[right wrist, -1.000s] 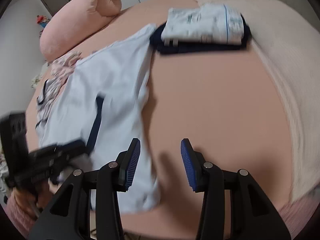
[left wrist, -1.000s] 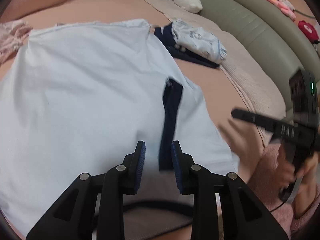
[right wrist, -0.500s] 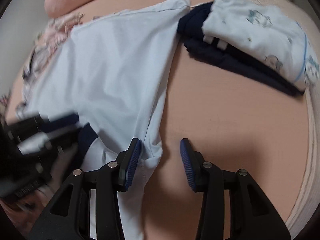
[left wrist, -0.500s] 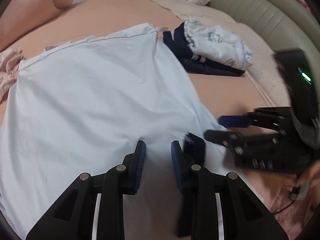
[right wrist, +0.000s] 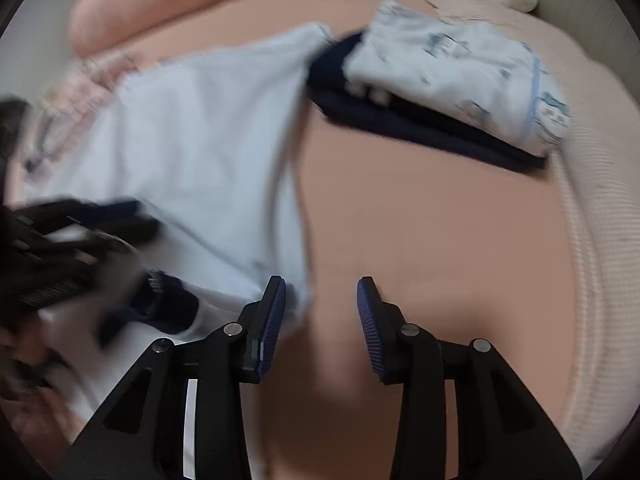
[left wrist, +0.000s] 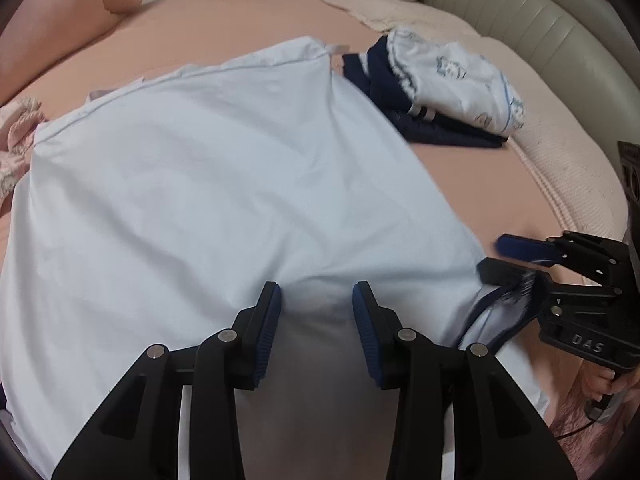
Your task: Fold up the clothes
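Note:
A pale blue shirt (left wrist: 224, 200) lies spread flat on the pink bed, with a navy-trimmed sleeve end (left wrist: 500, 312) at its right near edge. My left gripper (left wrist: 316, 296) is open, low over the shirt's near middle. My right gripper (left wrist: 496, 258) shows at the right in the left wrist view, open, right at that navy trim. In the right wrist view the right gripper (right wrist: 320, 292) is open over the shirt's right edge (right wrist: 296, 240) and the bare sheet; the navy trim (right wrist: 168, 304) lies to its left. The left gripper (right wrist: 132, 216) appears blurred at far left.
A folded stack, a white printed garment (left wrist: 456, 80) on a navy one (left wrist: 432, 128), sits beyond the shirt to the right. A pink pillow (left wrist: 72, 20) lies at the back left, a pink patterned garment (left wrist: 16, 140) at the left edge. A grey-green padded headboard (left wrist: 540, 40) curves along the right.
Both grippers have moved lower and closer to the shirt's near edge. The right gripper has shifted right and down to the navy sleeve trim. Both stay open.

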The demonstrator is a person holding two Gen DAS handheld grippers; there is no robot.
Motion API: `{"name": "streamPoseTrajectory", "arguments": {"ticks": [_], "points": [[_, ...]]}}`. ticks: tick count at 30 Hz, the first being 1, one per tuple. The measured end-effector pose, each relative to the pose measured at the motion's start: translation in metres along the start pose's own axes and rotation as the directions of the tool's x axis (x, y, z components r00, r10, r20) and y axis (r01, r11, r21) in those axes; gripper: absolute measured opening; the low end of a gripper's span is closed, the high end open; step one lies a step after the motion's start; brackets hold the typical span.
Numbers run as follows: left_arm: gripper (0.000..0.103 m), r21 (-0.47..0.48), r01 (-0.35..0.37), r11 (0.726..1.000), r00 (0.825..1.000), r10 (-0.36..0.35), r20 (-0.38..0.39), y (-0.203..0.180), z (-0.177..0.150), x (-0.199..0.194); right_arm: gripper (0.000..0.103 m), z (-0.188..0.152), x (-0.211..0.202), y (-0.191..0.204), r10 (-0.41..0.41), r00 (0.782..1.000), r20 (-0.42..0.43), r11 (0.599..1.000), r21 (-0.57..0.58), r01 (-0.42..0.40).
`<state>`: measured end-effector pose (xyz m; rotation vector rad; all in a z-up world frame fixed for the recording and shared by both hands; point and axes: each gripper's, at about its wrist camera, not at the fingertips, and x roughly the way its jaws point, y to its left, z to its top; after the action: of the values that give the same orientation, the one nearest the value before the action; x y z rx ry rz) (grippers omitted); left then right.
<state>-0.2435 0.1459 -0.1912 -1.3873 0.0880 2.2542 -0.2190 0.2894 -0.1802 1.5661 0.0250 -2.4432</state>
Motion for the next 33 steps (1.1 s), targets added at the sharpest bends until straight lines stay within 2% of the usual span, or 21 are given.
{"name": "streamPoseTrajectory", "arguments": {"ticks": [2, 4, 8, 9, 11, 12, 14, 17, 19, 21, 24, 27, 29, 31, 33], "points": [[0.040, 0.010, 0.010, 1.000, 1.000, -0.010, 0.015, -0.003, 0.006, -0.001, 0.038, 0.008, 0.003, 0.002, 0.039, 0.999, -0.002, 0.999, -0.015, -0.039], [0.040, 0.044, 0.000, 0.999, 1.000, -0.001, 0.020, -0.010, 0.015, 0.002, 0.038, 0.018, 0.018, 0.009, 0.022, 0.999, -0.035, 0.998, -0.062, -0.024], [0.040, 0.103, -0.033, 0.994, 0.999, 0.031, 0.015, -0.021, 0.035, 0.010, 0.036, 0.023, 0.032, 0.019, -0.089, 0.995, -0.033, 0.988, -0.129, 0.084], [0.040, 0.111, -0.052, 0.992, 0.999, 0.052, 0.003, -0.022, 0.037, 0.012, 0.036, 0.022, 0.032, 0.018, -0.110, 0.993, -0.031, 0.986, -0.127, 0.105], [0.040, 0.117, -0.138, 0.984, 0.987, 0.147, -0.068, -0.016, 0.038, 0.027, 0.036, 0.018, 0.031, 0.015, -0.141, 0.990, -0.019, 0.984, -0.112, 0.138], [0.045, 0.107, -0.152, 0.983, 0.984, 0.160, -0.079, -0.009, 0.036, 0.029, 0.036, 0.016, 0.030, 0.012, -0.151, 0.988, -0.012, 0.983, -0.105, 0.149], [0.046, 0.079, -0.145, 0.986, 0.986, 0.151, -0.073, 0.008, 0.032, 0.027, 0.037, 0.010, 0.026, 0.003, -0.167, 0.986, -0.005, 0.982, -0.086, 0.166], [0.047, 0.042, -0.231, 0.972, 0.970, 0.233, -0.063, 0.032, 0.028, 0.018, 0.039, 0.004, 0.021, -0.006, -0.180, 0.984, -0.001, 0.982, -0.063, 0.180], [0.048, -0.023, -0.201, 0.979, 0.978, 0.200, -0.057, 0.055, 0.023, 0.006, 0.039, 0.005, 0.019, -0.005, -0.179, 0.984, 0.003, 0.982, -0.063, 0.179], [0.048, -0.085, -0.169, 0.982, 0.985, 0.166, -0.045, 0.079, 0.018, -0.006, 0.039, 0.010, 0.015, -0.006, -0.123, 0.992, 0.003, 0.991, -0.050, 0.123], [0.048, -0.154, -0.175, 0.972, 0.984, 0.176, -0.008, 0.121, 0.019, -0.022, 0.039, 0.028, 0.006, -0.019, -0.017, 1.000, 0.014, 1.000, 0.017, 0.017], [0.048, -0.252, -0.218, 0.943, 0.971, 0.236, 0.046, 0.176, 0.036, -0.037, 0.041, 0.066, 0.004, -0.021, 0.045, 0.999, 0.020, 0.999, 0.026, -0.046], [0.048, -0.306, -0.252, 0.918, 0.957, 0.284, 0.063, 0.213, 0.051, -0.038, 0.041, 0.097, 0.006, -0.010, 0.037, 0.999, 0.028, 0.999, -0.023, -0.036], [0.048, -0.338, -0.254, 0.906, 0.956, 0.288, 0.054, 0.246, 0.066, -0.030, 0.041, 0.125, 0.018, 0.005, 0.001, 1.000, 0.022, 0.997, -0.072, 0.001], [0.047, -0.332, -0.239, 0.912, 0.960, 0.274, 0.063, 0.266, 0.080, -0.020, 0.041, 0.162, 0.042, 0.016, -0.047, 0.999, -0.006, 0.993, -0.109, 0.046]]}}
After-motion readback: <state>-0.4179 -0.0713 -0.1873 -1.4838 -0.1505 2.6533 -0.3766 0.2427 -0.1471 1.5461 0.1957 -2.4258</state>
